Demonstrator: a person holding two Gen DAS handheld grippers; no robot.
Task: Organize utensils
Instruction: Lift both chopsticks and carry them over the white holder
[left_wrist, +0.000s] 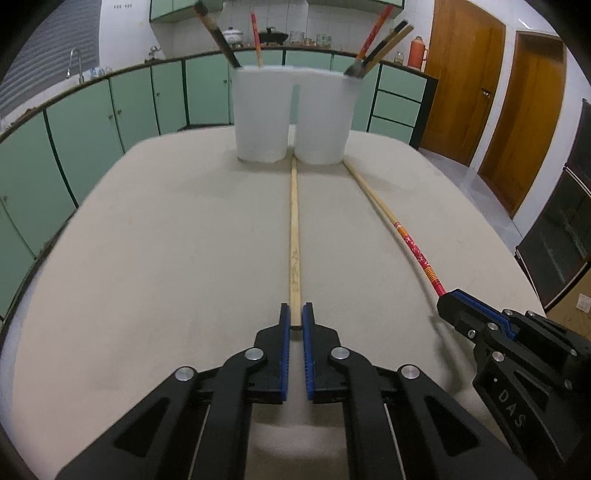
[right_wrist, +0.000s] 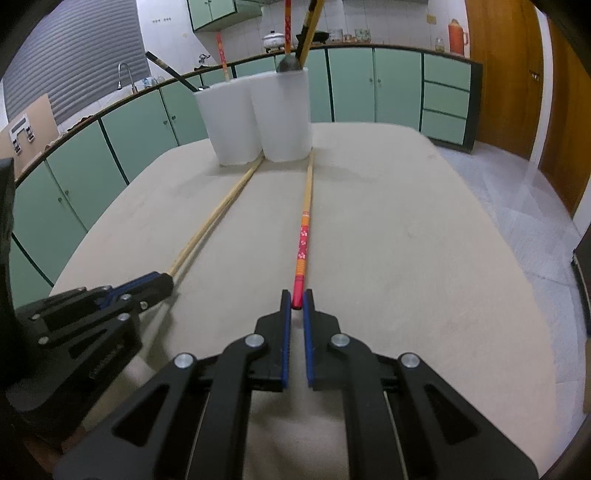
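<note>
A plain wooden chopstick (left_wrist: 294, 236) lies along the beige table, its far tip between two white holder cups (left_wrist: 291, 114). My left gripper (left_wrist: 295, 317) is shut on its near end. A red-patterned chopstick (right_wrist: 303, 240) lies to the right, reaching toward the right cup (right_wrist: 286, 114). My right gripper (right_wrist: 297, 300) is shut on its red end. In the left wrist view the red chopstick (left_wrist: 413, 249) runs into the right gripper (left_wrist: 448, 301). In the right wrist view the left gripper (right_wrist: 164, 282) holds the wooden chopstick (right_wrist: 218, 214). Both cups hold several chopsticks and a spoon.
The table (left_wrist: 147, 258) is rounded, with its edges on both sides. Green kitchen cabinets (left_wrist: 92, 122) and a counter with a sink stand beyond it. Wooden doors (left_wrist: 491, 96) are at the right, over a tiled floor (right_wrist: 517, 206).
</note>
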